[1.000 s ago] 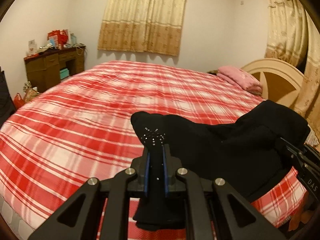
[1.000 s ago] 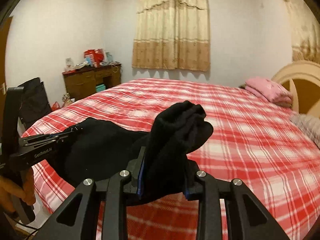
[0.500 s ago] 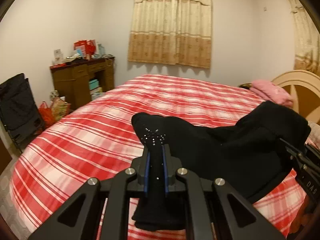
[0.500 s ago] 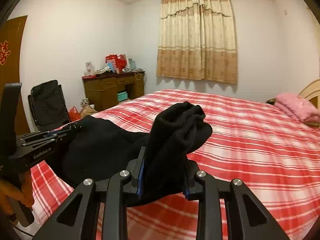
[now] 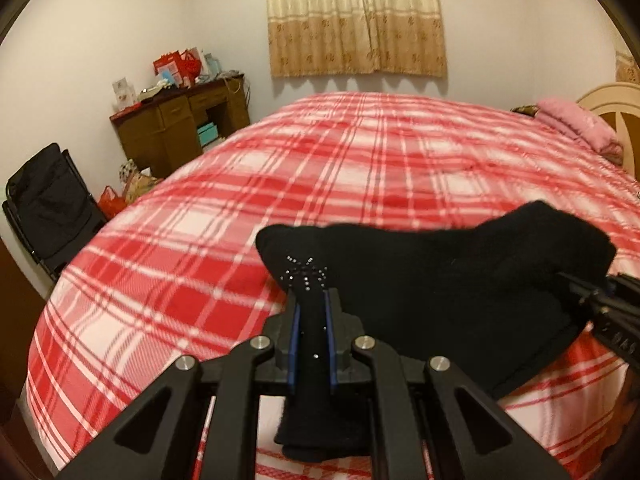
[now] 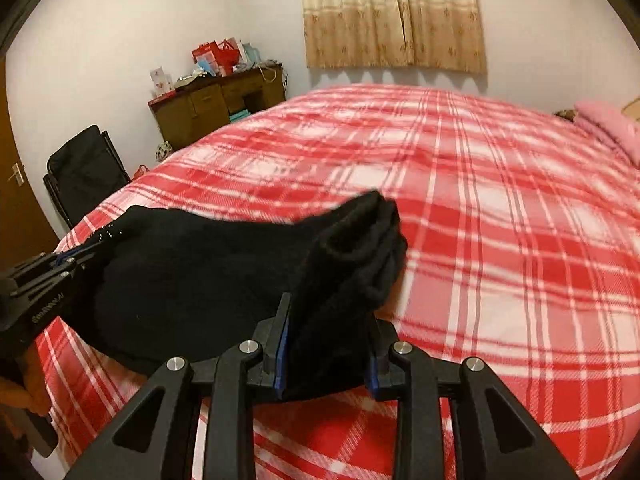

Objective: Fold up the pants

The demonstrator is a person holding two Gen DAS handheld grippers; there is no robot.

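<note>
Both cameras had tilted down toward the bed point(image 5: 360, 168). Left wrist view: left gripper point(image 5: 311, 320) clamped on the black pants point(image 5: 440, 280) (rhinestone corner), held above the bed's near edge. Right wrist view: right gripper point(image 6: 326, 344) clamped on bunched pants point(image 6: 200, 272).

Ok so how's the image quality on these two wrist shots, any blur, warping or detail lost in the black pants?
Left wrist view: fisheye bows the plaid bedspread into a dome, corners vignetted, mild motion blur; pants read near-featureless black except small studs. Right wrist view: same warping, blur smears the stripes and the pants' bunched end; fabric folds barely visible. Both: warm, dim indoor light.
</note>
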